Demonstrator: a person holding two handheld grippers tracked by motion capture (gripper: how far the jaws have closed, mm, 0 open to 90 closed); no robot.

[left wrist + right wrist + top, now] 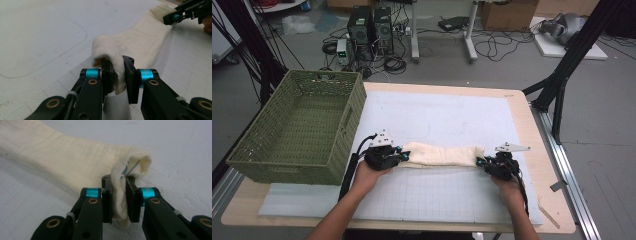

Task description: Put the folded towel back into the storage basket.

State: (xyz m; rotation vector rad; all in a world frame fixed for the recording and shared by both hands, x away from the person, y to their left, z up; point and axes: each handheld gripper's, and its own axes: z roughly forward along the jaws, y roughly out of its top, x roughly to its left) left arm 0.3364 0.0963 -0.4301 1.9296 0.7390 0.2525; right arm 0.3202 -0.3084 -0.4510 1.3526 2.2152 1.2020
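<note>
Fingers (108,75) of the left gripper (398,155) pinch the left end of a cream, folded cloth strip (439,155), clamped tight on its bunched fabric. The cloth lies stretched across the white gridded mat (437,192), just right of the green woven plastic basket (302,130). At its right end, the right gripper (484,162) is likewise clamped on it.

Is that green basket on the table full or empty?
Empty: the high view looks into the green basket and shows bare woven floor and walls.
</note>
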